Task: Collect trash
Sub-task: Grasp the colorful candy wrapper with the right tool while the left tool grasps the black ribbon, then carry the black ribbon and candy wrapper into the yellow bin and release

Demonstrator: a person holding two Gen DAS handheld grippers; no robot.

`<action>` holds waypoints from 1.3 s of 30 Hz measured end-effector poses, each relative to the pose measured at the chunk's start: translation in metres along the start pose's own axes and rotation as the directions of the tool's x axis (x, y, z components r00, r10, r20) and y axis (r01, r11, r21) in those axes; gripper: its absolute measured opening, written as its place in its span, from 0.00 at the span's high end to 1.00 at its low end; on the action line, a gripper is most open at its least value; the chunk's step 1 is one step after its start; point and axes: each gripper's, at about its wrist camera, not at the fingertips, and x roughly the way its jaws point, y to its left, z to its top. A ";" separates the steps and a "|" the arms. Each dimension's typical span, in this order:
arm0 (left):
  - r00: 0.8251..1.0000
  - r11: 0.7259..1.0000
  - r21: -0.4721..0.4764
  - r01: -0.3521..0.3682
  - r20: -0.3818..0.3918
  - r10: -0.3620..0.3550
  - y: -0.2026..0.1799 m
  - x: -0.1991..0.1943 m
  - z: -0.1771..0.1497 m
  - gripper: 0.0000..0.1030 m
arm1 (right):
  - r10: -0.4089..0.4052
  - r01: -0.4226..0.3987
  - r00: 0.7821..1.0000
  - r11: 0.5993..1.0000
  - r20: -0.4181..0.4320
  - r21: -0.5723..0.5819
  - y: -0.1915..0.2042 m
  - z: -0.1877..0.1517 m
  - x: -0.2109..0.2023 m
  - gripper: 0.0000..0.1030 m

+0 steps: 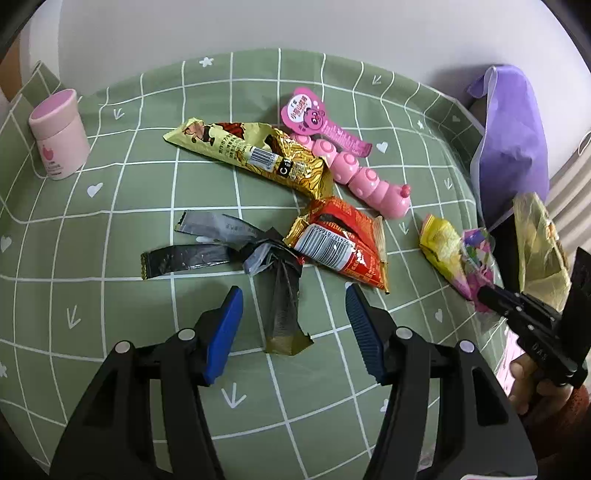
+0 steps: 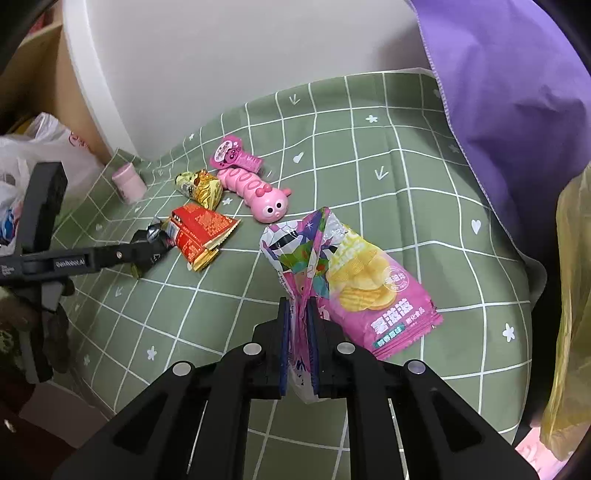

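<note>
here, the right gripper point(image 2: 298, 332) is clamped on the pink chip bag point(image 2: 354, 273), its far end resting on the green checked cloth point(image 2: 406, 177). the left gripper point(image 1: 293, 325) stands open, empty, over a black wrapper point(image 1: 266, 266). beside it lie a red wrapper point(image 1: 340, 243), a gold wrapper point(image 1: 251, 155) and a pink caterpillar toy point(image 1: 369, 177); a pink jar point(image 1: 59, 136) stands well apart. a purple cloth point(image 2: 509, 110) hangs at the table's right edge against a white wall point(image 1: 295, 26).

Pinching the crumpled end of a pink chip bag point(image 2: 369, 291) between the right gripper point(image 2: 298, 339) pads, jaws nearly closed on it. Lying beyond on the green checked tablecloth point(image 2: 406, 192): a pink caterpillar toy point(image 2: 255, 194), a red wrapper point(image 2: 201, 230), a gold wrapper point(image 2: 201, 186). Reaching in from the left toward the red wrapper, the left gripper point(image 2: 147, 251). Draping over the right edge, a purple cloth point(image 2: 517, 110).
</note>
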 end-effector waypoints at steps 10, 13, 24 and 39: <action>0.998 0.998 0.055 -0.040 -0.053 0.043 -0.010 0.011 0.015 0.89 | -0.022 0.024 0.996 0.999 0.082 -0.025 0.003 0.008 -0.030 0.90; 0.999 0.998 0.060 -0.037 -0.006 0.037 -0.015 -0.014 0.018 0.90 | -0.032 0.035 0.992 0.999 0.126 -0.022 -0.003 0.015 -0.051 0.90; 0.944 0.975 0.211 0.063 0.304 -0.126 -0.104 -0.126 0.098 0.90 | -0.106 0.101 0.927 0.994 0.359 0.034 -0.040 0.057 -0.151 0.90; 0.824 0.690 0.606 0.395 0.098 -0.558 -0.335 -0.112 0.134 0.90 | -0.390 0.348 0.796 0.921 0.462 0.178 -0.126 0.053 -0.268 0.90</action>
